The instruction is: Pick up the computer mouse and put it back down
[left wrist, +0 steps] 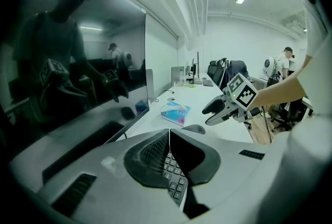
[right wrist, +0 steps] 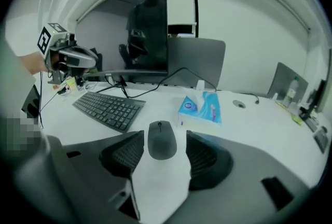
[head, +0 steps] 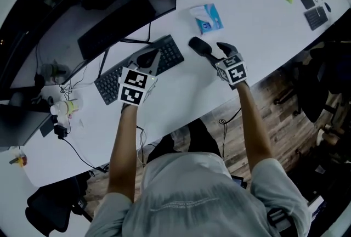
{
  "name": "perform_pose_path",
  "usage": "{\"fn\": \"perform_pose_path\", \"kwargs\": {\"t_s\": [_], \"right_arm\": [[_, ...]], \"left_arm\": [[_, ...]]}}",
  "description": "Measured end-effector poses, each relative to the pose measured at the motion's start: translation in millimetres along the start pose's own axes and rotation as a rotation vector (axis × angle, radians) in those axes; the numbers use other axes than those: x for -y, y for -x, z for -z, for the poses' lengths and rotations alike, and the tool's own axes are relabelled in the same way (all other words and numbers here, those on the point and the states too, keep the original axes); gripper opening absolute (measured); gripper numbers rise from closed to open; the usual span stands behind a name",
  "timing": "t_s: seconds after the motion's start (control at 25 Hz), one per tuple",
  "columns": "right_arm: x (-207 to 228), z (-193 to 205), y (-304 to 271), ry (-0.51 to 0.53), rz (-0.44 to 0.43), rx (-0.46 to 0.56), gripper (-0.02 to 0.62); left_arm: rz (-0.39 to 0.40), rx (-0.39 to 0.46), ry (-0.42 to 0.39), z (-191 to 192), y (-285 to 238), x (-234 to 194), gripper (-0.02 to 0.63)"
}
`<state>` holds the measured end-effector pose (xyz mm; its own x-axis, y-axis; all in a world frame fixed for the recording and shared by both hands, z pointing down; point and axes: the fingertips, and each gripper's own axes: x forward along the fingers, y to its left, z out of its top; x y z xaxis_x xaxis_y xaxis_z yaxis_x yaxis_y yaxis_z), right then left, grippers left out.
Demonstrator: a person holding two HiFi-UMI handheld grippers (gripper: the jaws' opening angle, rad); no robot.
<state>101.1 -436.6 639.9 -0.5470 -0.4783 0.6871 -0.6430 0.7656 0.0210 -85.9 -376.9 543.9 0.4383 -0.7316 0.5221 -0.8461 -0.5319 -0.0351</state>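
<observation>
One mouse, one tissue pack

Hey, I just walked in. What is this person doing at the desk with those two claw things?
A person at a white desk holds a two-jaw gripper in each hand. The right gripper has its jaws open on either side of a dark computer mouse, which lies flat on the desk and has not yet been gripped. The left gripper is shut with nothing in it, held over the keyboard. A tissue pack lies just beyond the mouse.
</observation>
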Motion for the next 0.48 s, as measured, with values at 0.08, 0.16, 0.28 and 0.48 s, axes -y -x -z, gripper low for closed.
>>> {"fn": "perform_pose_path", "kwargs": {"t_s": [0.08,0.16,0.28,0.48], "right_arm": [[2.3,-8.0,24.7,-0.018,0.053,0.041,0.192],[2.9,-16.0,51.8,-0.03,0.112,0.08,0.119],[-1.7,-27.3,93.5,-0.041,0.196,0.138,0.027],[-22.1,-36.5,159.1,-0.066,0.304,0.219,0.002]], "left_arm": [[0.012,0.022,-0.018,-8.3,8.5,4.4,0.014],[0.024,0.045,-0.035,-17.2,18.1,9.5,0.014],[0.042,0.081,-0.064,-29.0,34.0,18.1,0.014],[0.075,0.143,-0.112,-44.5,63.8,35.9,0.014]]}}
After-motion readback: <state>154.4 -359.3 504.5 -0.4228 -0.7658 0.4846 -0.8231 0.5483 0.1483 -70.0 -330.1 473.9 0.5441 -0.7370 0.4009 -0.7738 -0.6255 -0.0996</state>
